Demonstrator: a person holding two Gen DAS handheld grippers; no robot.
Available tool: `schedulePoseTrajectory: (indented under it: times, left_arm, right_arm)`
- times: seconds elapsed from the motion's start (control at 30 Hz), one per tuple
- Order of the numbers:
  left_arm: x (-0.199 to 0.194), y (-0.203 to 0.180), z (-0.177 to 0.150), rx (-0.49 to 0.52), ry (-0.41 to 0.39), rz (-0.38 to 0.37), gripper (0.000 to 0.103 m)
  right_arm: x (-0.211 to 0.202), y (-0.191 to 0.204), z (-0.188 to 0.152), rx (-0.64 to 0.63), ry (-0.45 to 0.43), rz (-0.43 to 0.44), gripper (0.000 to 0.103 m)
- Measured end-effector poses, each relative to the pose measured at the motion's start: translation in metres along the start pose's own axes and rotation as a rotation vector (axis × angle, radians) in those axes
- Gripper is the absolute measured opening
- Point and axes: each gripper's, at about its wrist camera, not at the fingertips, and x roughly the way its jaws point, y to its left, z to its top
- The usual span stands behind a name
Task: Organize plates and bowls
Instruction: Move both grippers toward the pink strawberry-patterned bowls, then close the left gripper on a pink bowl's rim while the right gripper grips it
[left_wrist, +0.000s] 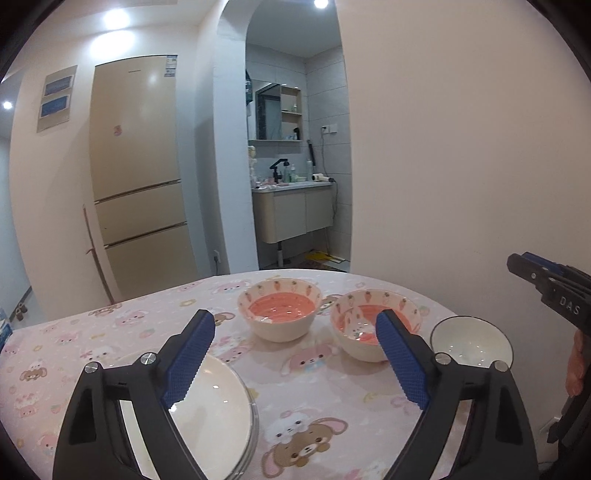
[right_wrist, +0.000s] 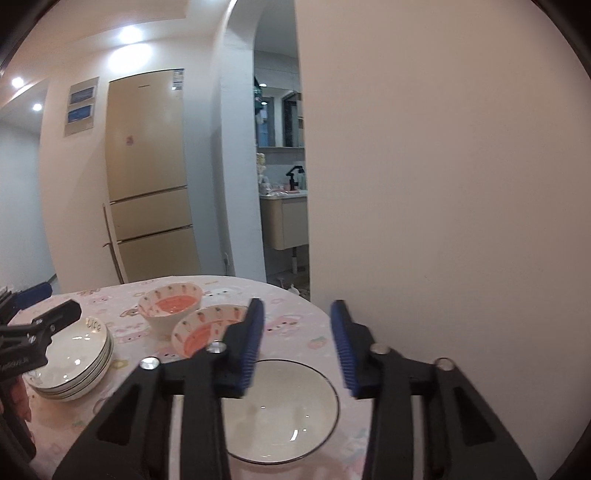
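A stack of white plates (left_wrist: 218, 417) lies at the near left of the table; it also shows in the right wrist view (right_wrist: 74, 365). Two carrot-pattern bowls with orange insides stand mid-table, a far one (left_wrist: 279, 308) (right_wrist: 170, 304) and a nearer right one (left_wrist: 364, 325) (right_wrist: 207, 328). A white bowl with a dark rim (left_wrist: 469, 341) (right_wrist: 284, 406) sits at the right. My left gripper (left_wrist: 295, 343) is open above the table, its left finger over the plates. My right gripper (right_wrist: 297, 343) is open above the white bowl and holds nothing; it also shows at the right edge of the left wrist view (left_wrist: 543, 284).
The round table (left_wrist: 110, 332) has a pink cartoon cloth. A plain wall (right_wrist: 443, 184) stands close on the right. A beige fridge (left_wrist: 136, 166) and a washroom doorway (left_wrist: 291, 166) lie beyond the table's far edge.
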Motion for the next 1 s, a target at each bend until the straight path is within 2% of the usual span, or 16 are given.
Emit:
schedulePoseTrajectory:
  times: [0.1, 0.2, 0.27, 0.3, 0.47, 0.57, 0.63, 0.77, 0.9, 1.0]
  left_arm:
    - [0.011, -0.004, -0.001, -0.045, 0.042, -0.064, 0.091]
    - [0.023, -0.011, -0.005, -0.093, 0.107, -0.165, 0.091]
    - [0.032, -0.016, -0.007, -0.100, 0.152, -0.206, 0.091]
    - [0.036, -0.018, -0.007, -0.101, 0.174, -0.199, 0.090]
    - [0.057, -0.014, 0.000, -0.125, 0.206, -0.165, 0.083]
    - [0.070, -0.015, 0.008, -0.105, 0.221, -0.112, 0.073]
    - [0.081, -0.015, 0.010, -0.105, 0.243, -0.093, 0.057]
    - [0.105, -0.011, 0.006, -0.152, 0.289, -0.087, 0.054]
    - [0.127, -0.009, 0.004, -0.175, 0.316, -0.082, 0.053]
    - [0.137, -0.013, 0.003, -0.160, 0.336, -0.081, 0.040]
  right_arm:
    - [0.010, -0.006, -0.003, 0.004, 0.055, 0.012, 0.032]
    - [0.015, -0.011, -0.010, -0.004, 0.098, 0.011, 0.033]
    - [0.019, -0.016, -0.015, 0.000, 0.126, 0.018, 0.037]
    - [0.022, -0.018, -0.015, 0.009, 0.136, 0.026, 0.041]
    - [0.039, -0.014, 0.004, -0.001, 0.156, 0.085, 0.041]
    - [0.068, -0.008, 0.020, 0.001, 0.252, 0.098, 0.041]
    - [0.093, -0.004, 0.024, 0.010, 0.336, 0.145, 0.041]
    - [0.125, 0.010, 0.020, -0.014, 0.421, 0.184, 0.040]
    - [0.143, 0.027, 0.011, -0.075, 0.447, 0.181, 0.038]
    - [0.157, 0.033, 0.006, -0.070, 0.490, 0.188, 0.029]
